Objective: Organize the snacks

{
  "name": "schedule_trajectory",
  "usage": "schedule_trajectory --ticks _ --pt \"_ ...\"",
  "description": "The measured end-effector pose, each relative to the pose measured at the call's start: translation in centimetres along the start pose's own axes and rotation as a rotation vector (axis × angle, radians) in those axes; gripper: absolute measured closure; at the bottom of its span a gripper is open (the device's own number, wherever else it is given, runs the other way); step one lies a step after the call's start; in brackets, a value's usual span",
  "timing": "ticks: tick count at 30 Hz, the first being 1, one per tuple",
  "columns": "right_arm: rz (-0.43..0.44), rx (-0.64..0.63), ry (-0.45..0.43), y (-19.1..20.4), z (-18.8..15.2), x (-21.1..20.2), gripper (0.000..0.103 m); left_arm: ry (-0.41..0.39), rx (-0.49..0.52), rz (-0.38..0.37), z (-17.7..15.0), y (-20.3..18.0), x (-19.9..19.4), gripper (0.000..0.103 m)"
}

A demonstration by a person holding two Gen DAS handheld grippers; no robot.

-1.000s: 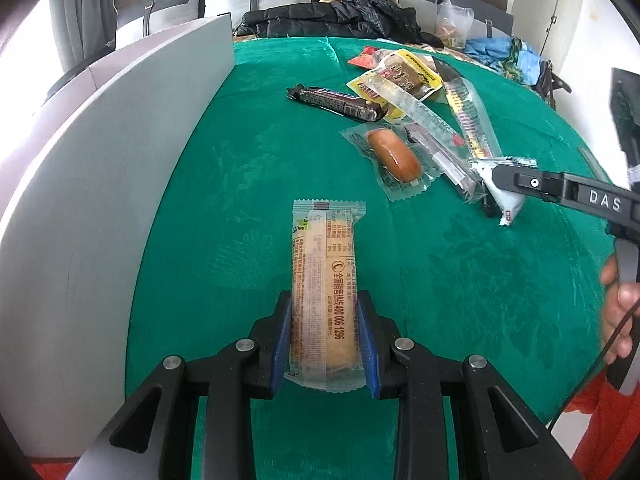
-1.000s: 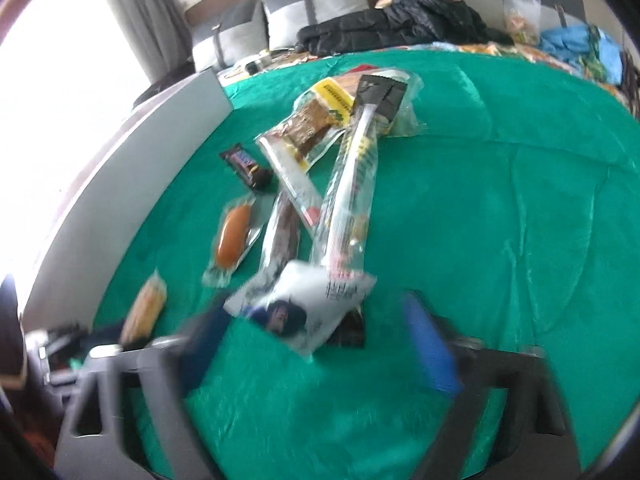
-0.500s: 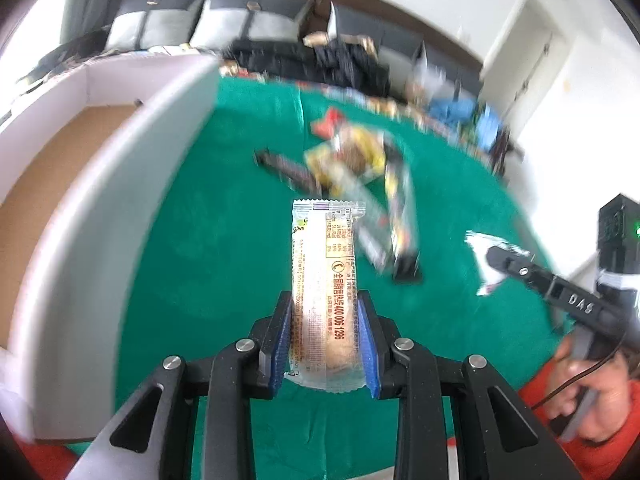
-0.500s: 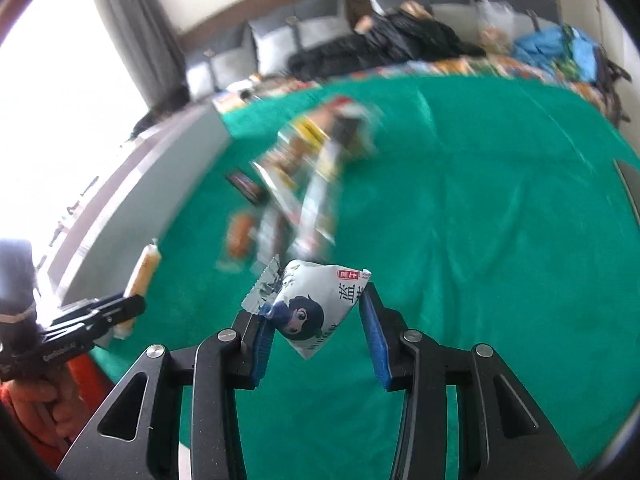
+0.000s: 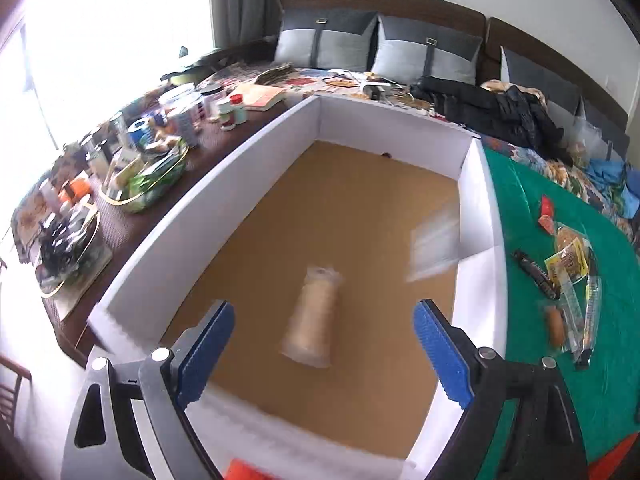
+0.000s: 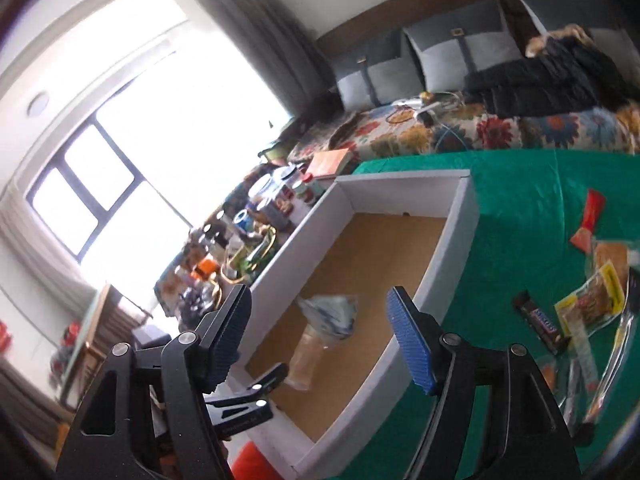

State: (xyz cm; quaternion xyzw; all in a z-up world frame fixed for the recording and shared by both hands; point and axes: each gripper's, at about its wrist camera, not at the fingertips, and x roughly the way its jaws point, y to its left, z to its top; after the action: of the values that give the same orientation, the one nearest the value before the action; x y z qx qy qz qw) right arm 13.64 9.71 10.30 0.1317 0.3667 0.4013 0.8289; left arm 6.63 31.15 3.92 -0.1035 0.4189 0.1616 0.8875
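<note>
My left gripper (image 5: pixel 320 308) hangs over the white box (image 5: pixel 476 208) with the brown floor, its jaws opening and nothing pressed between them. Below it a blurred bread packet (image 5: pixel 310 316) lies or falls inside the box. A blurred white packet (image 5: pixel 434 248) drops near the right wall. My right gripper (image 6: pixel 318 292) is over the same box (image 6: pixel 460 240), jaws opening, free of the white-and-blue packet (image 6: pixel 330 314) just beyond its pads. The bread packet (image 6: pixel 306 356) shows under it, with the left gripper's fingers (image 6: pixel 248 392) beside. Several snacks (image 5: pixel 568 280) remain on the green cloth (image 6: pixel 520 208).
A chocolate bar (image 6: pixel 540 326) lies at the near side of the snack pile (image 6: pixel 592 304). Left of the box a dark side table holds jars, bottles and baskets (image 5: pixel 160 140). A sofa with grey cushions and a black jacket (image 5: pixel 500 116) runs along the back.
Both grippers rose from the green cloth and swung left over the box. Each opened its jaws and let its packet go: the bread packet from the left, the white-and-blue packet from the right.
</note>
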Motion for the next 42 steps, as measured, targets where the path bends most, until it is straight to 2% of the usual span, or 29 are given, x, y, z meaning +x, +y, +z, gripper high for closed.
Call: schedule_trajectory --ticks 2,4,7,8,10,12,13,17,20,21,24,26,30,36,42 --pt "-0.026 0.001 -0.019 -1.6 -1.3 -1.1 0.026 -0.021 -0.024 -0.026 -1.5 0.1 -1.0 0.012" --pt "-0.134 -0.045 -0.026 -4.4 -3.6 -2.9 0.026 -0.033 -0.011 -0.081 -2.8 -1.5 -1.9 0.012" --pt "-0.354 -0.121 0.000 -11.2 -9.2 -6.3 0.026 -0.044 0.049 -0.244 -5.3 -6.8 -3.3 0.010" --pt "-0.453 -0.145 0.017 -14.4 -11.7 -7.9 0.026 -0.038 0.066 -0.278 -5.8 -8.0 -3.5 0.007" --pt "-0.594 -0.162 0.043 -19.2 -14.8 -10.4 0.026 -0.003 0.131 -0.371 -7.9 -12.8 -3.0 0.004" --pt "-0.700 -0.134 0.050 -23.3 -17.3 -13.3 0.026 0.061 0.178 -0.387 -9.4 -16.7 -1.1 0.003" --pt "-0.739 -0.107 0.041 -25.0 -18.2 -14.6 0.026 0.096 0.201 -0.362 -10.2 -18.5 0.3 0.003" --pt "-0.833 -0.039 -0.013 -28.9 -20.9 -19.1 0.026 0.150 0.269 -0.313 -11.8 -22.7 5.3 0.003" --pt "-0.831 0.108 -0.029 -31.7 -20.2 -20.2 0.026 0.142 0.296 -0.277 -12.2 -24.1 7.5 0.004" --pt "-0.831 0.118 -0.037 -31.7 -19.8 -20.3 0.026 0.138 0.296 -0.270 -12.1 -24.4 8.0 0.004" --pt "-0.853 0.114 -0.012 -32.4 -19.1 -19.3 0.026 0.138 0.309 -0.235 -11.6 -25.5 9.6 0.004" --pt "-0.837 0.132 0.013 -32.8 -19.2 -18.8 0.025 0.109 0.328 -0.199 -11.4 -25.8 10.0 0.003" --pt "-0.875 0.075 0.045 -31.8 -19.9 -18.3 0.022 0.089 0.330 -0.202 -11.3 -25.6 10.5 0.000" --pt "-0.861 0.071 0.048 -31.8 -20.3 -18.0 0.016 0.074 0.328 -0.204 -11.3 -25.5 10.6 0.000" --pt "-0.861 0.072 0.047 -31.7 -20.3 -17.8 0.015 0.073 0.328 -0.204 -11.4 -25.4 10.6 0.000"
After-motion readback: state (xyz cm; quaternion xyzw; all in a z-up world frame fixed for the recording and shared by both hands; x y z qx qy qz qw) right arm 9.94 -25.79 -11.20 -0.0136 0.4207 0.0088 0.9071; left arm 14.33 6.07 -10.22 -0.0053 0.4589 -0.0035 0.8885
